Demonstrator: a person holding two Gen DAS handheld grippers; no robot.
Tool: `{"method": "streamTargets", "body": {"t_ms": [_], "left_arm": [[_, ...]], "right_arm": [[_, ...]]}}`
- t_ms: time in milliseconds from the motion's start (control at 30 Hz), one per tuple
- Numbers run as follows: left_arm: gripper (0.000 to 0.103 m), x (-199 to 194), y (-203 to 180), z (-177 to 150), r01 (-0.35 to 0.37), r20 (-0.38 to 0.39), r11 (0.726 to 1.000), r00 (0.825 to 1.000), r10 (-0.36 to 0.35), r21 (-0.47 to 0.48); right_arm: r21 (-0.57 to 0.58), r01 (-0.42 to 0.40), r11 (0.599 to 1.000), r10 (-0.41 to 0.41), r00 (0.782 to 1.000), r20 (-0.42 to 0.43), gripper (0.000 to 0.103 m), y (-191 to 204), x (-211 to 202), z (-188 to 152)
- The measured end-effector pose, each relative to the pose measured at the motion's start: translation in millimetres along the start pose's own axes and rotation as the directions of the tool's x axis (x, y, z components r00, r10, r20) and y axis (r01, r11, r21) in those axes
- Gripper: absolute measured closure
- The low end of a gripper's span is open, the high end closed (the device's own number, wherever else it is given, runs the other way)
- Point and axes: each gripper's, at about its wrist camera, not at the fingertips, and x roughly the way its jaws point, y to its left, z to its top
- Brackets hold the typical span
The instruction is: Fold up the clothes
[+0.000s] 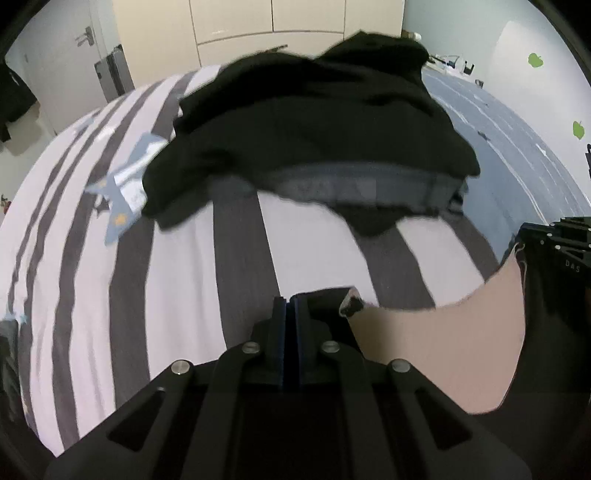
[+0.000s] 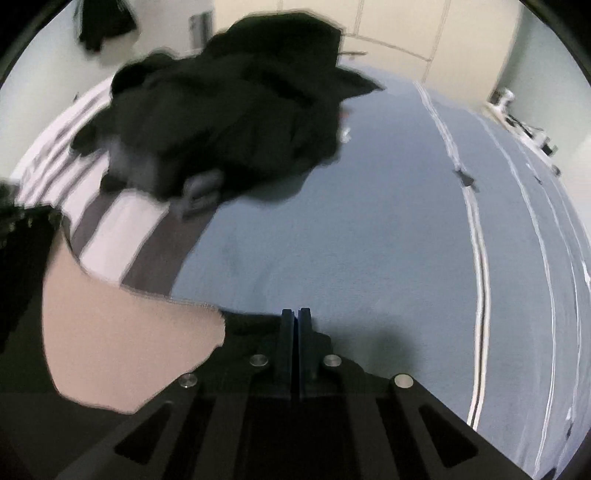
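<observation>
Black garment (image 1: 314, 122) heaped in a loose, crumpled pile on the bed, far from both grippers, draped across the seam where the striped cover (image 1: 177, 280) meets the blue-grey cover (image 2: 332, 240). Grey inner band (image 1: 354, 188) exposed along the near edge of the pile, possibly a waistband or lining, though too blurred to tell which. Pink cloth (image 1: 443, 343) stretched low in the foreground, well apart from the black heap, spanning the gap between the two grippers. Left gripper (image 1: 289, 301) angled down over the striped cover, jaws pressed together, one dark-edged corner of the pink cloth lying just beside its right finger; whether that corner is pinched between the pads cannot be told from this view. Right gripper (image 2: 295, 314) likewise angled down over the blue-grey cover, jaws drawn fully together, pink cloth (image 2: 122, 332) reaching up to its left side, grip on it equally unclear. Star-patterned patch (image 1: 125, 184) on the striped cover just left of the black pile. Cream wardrobe doors (image 1: 273, 22) beyond the bed, grey door with handle (image 1: 66, 55) to the left, green apple stickers (image 1: 535, 60) on the wall at right. White lines (image 2: 480, 258) running along the blue-grey cover.
</observation>
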Motion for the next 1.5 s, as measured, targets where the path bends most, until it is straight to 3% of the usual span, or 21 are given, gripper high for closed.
{"method": "streamTargets", "body": {"t_ms": [133, 200, 267, 333, 400, 567, 633, 733, 833, 933, 1100, 1200, 1300, 1367, 1500], "left_arm": [[0.103, 16, 10, 5, -0.057, -0.028, 0.997, 0.998, 0.056, -0.049], [0.103, 30, 17, 9, -0.044, -0.07, 0.995, 0.997, 0.038, -0.09], [0.103, 21, 23, 10, -0.037, -0.034, 0.993, 0.999, 0.033, -0.113], [0.102, 4, 31, 11, -0.016, 0.011, 0.989, 1.0, 0.018, -0.149], [0.097, -18, 45, 10, 0.02, 0.051, 0.98, 0.999, -0.01, -0.199], [0.069, -86, 81, -21, 0.03, 0.097, 0.963, 0.995, -0.004, -0.267], [0.059, -108, 94, -50, -0.006, 0.082, 0.961, 0.996, 0.03, -0.277], [0.057, -132, 116, -91, -0.086, 0.033, 0.958, 0.995, 0.099, -0.274], [0.057, -153, 143, -136, -0.176, -0.025, 0.934, 0.984, 0.177, -0.311], [0.057, -177, 167, -175, -0.257, -0.072, 0.891, 0.966, 0.249, -0.373], [0.055, -198, 205, -234, -0.308, -0.156, 0.802, 0.951, 0.266, -0.511], [0.054, -195, 221, -252, -0.295, -0.181, 0.765, 0.955, 0.233, -0.573], [0.053, -183, 224, -255, -0.255, -0.176, 0.753, 0.967, 0.185, -0.606], [0.047, -172, 224, -253, -0.252, -0.175, 0.751, 0.968, 0.182, -0.61], [0.045, -143, 228, -256, -0.301, -0.233, 0.753, 0.952, 0.2, -0.586]], "right_arm": [[0.014, 0.042, 0.999, -0.042, 0.999, 0.018, 0.103, 0, 1, 7], [0.059, 0.078, 0.995, -0.077, 0.997, -0.011, 0.103, -9, 12, 4], [0.109, 0.067, 0.992, -0.059, 0.996, -0.069, 0.103, -17, 24, 3], [0.113, 0.046, 0.993, -0.042, 0.998, -0.035, 0.102, -17, 17, 2], [0.117, 0.017, 0.993, -0.018, 1.0, 0.011, 0.097, -18, -1, 1], [0.168, -0.065, 0.984, 0.049, 0.994, 0.096, 0.082, -22, -56, -22], [0.188, -0.078, 0.979, 0.058, 0.992, 0.108, 0.08, -19, -73, -36], [0.176, -0.058, 0.983, 0.04, 0.993, 0.107, 0.075, -17, -98, -70], [0.2, -0.051, 0.978, 0.037, 0.997, 0.074, 0.073, -17, -101, -102], [0.208, -0.052, 0.977, 0.047, 0.998, 0.033, 0.072, -8, -110, -132], [0.226, -0.042, 0.973, 0.047, 0.999, -0.018, 0.071, 6, -113, -168], [0.267, -0.03, 0.963, 0.034, 0.999, -0.012, 0.071, 10, -114, -177], [0.319, -0.022, 0.947, 0.02, 1.0, 0.008, 0.066, 12, -116, -178], [0.352, -0.012, 0.936, 0.006, 1.0, 0.018, 0.064, 15, -115, -178], [0.357, 0.012, 0.934, -0.019, 1.0, 0.015, 0.056, 23, -106, -177]]}}
